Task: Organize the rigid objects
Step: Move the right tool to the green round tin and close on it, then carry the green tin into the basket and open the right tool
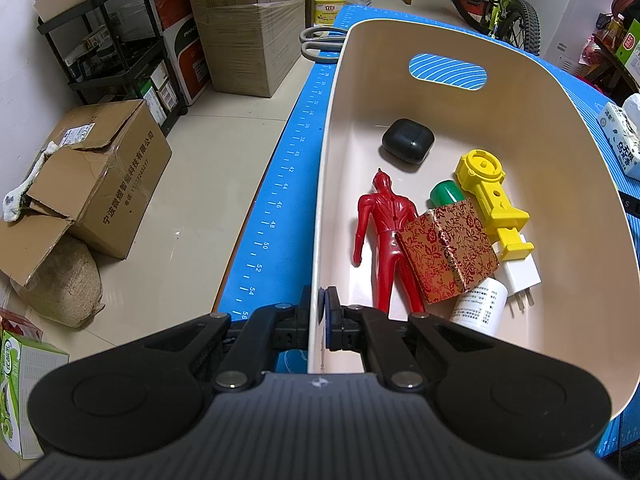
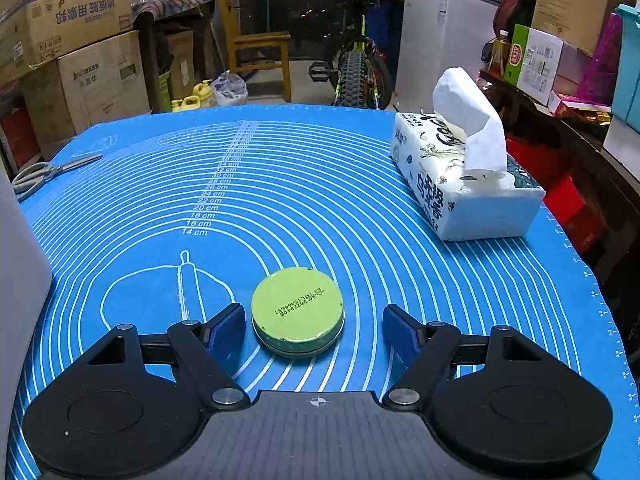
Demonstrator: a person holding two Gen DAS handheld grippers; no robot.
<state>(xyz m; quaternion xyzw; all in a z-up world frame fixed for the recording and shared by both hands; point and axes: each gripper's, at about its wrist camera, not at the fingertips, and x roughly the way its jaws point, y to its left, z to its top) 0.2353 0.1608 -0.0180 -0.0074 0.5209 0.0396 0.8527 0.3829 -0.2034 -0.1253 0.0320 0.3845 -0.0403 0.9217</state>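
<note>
**Tin between right tool's fingers; left tool clamped on bin wall**

The green round tin (image 2: pixel 297 312) is seen flat on the blue mat (image 2: pixel 360 208), near the desk's near edge, between the spread fingers of the right tool (image 2: pixel 314 330); no contact w/ either pad is shown. Printed on its lid: "20220408" plus a code too small to read. The tin is low, lime-green on top, w/ chipped paint at the rim.

The left tool (image 1: pixel 319 312) is closed on the near-left wall of the beige bin (image 1: pixel 568 200). Inside the bin are found a red figure (image 1: pixel 386 236), a floral box (image 1: pixel 446 254), a yellow toy (image 1: pixel 494 204), a black case (image 1: pixel 408 141), a white plug (image 1: pixel 520 276) & a white bottle (image 1: pixel 480 306).

Mat rings are marked 14–30 cm. A tissue pack (image 2: pixel 460 184) w/ Chinese print lies toward the desk's far-right edge; scissors (image 2: pixel 44 172) at the far-left edge.
</note>
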